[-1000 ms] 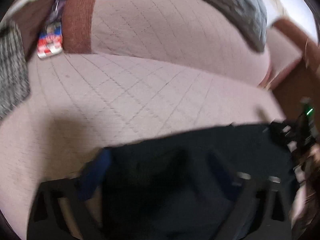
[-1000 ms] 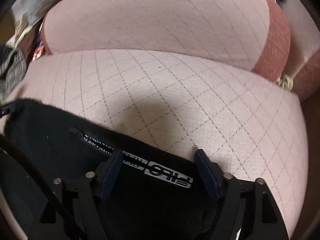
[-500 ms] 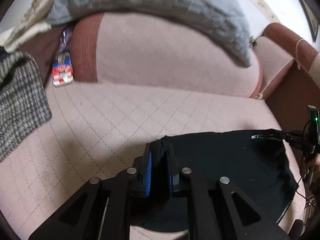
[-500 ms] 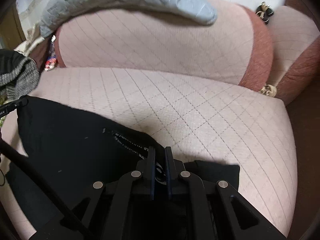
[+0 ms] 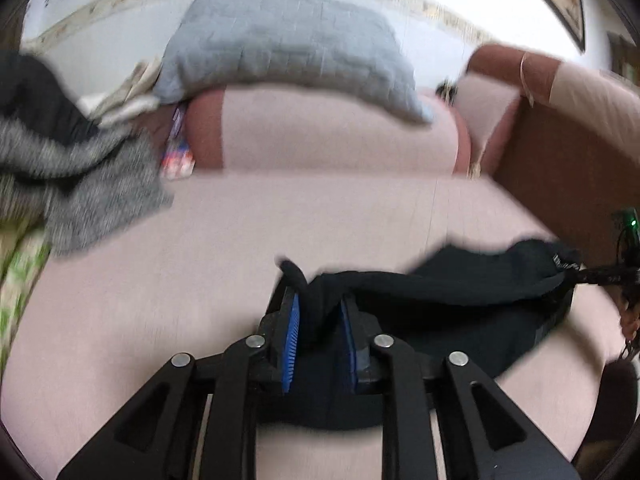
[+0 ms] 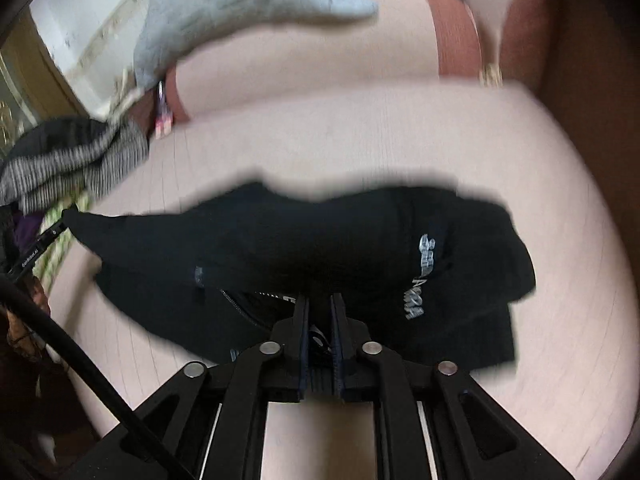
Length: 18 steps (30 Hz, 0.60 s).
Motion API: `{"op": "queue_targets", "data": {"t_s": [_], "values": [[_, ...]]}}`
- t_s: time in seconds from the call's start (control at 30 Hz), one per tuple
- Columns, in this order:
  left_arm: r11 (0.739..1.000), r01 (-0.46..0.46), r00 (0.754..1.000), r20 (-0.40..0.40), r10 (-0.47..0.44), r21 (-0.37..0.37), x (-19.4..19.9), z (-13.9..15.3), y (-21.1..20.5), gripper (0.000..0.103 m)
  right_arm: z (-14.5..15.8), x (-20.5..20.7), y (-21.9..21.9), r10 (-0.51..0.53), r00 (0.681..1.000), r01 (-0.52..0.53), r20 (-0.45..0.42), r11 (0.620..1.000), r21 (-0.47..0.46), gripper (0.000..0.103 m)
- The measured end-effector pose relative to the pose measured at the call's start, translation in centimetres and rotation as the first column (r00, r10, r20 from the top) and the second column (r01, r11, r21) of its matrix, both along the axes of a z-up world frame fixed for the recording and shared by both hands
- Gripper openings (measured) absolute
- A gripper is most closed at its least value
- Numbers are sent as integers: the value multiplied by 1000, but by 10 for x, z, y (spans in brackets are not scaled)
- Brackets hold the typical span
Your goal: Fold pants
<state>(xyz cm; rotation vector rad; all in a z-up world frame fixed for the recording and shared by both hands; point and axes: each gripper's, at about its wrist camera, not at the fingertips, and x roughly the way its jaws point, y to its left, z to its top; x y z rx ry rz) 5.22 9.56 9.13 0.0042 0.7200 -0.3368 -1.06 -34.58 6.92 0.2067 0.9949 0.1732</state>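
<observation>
Close up in the left wrist view, the left gripper [image 5: 318, 312] has black, boxy arms with round silver bolts. Its blue ribbed pads [image 5: 291, 336] pinch a bunch of the black pants [image 5: 460, 292]. The jaws are opening a little, but the cloth is still squeezed between them.

In the right wrist view, the right gripper [image 6: 320, 312] looks the same, black with silver bolts. Its jaws stand narrow and are opening a little too, with the dark cloth of the pants [image 6: 320, 232] pinched between them.

The pants are soft, floppy and very dark. They hang lifted between the two grippers, and the rest sags onto the sofa seat [image 6: 540, 184]. Shiny silver letters [image 6: 422, 276] show on one part. The far right end of the pants, seen from the left wrist, goes up to the other gripper at the picture's edge.

The sofa seat is pale pink and smooth, blurry here. Farther back, a fuzzy black-and-white knit cloth [image 5: 92, 200] lies in a lumpy heap on the left. Behind it is the puffy pink back cushion [image 5: 340, 132] with a rust-brown edge. On top lies a gray quilted blanket [image 5: 288, 52] with little square stitches.
</observation>
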Motion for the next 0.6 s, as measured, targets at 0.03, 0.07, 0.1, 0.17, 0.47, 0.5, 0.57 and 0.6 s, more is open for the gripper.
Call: {"op": "queue_targets", "data": {"t_s": [0.03, 0.07, 0.1, 0.17, 0.47, 0.5, 0.57, 0.6], "values": [[1000, -4, 999, -39, 4, -7, -9, -11, 5, 21, -11, -11, 0, -12, 1000, 11, -28, 1000, -17, 20], [1000, -18, 995, -97, 16, -20, -18, -23, 13, 22, -19, -21, -2, -30, 998, 29, -47, 999, -15, 20], [999, -38, 992, -122, 36, -19, -24, -30, 19, 22, -25, -31, -6, -57, 997, 57, -59, 998, 13, 21], [996, -91, 985, -149, 87, -22, -38, -38, 34, 22, -25, -45, -17, -123, 991, 128, -60, 989, 70, 21], [947, -216, 962, -218, 165, -236, -28, -28, 66, 50, 6, -73, -41, -266, 964, 262, 13, 954, 144, 42], [950, -209, 962, -221, 157, -233, -20, -27, 60, 50, 7, -76, -35, -260, 965, 256, 17, 957, 134, 42], [962, -189, 964, -224, 143, -197, -2, -30, 45, 50, 8, -70, -27, -243, 970, 239, 21, 964, 120, 42], [969, -175, 964, -230, 133, -175, 10, -32, 35, 50, 8, -71, -23, -235, 972, 232, 23, 967, 109, 42]]}}
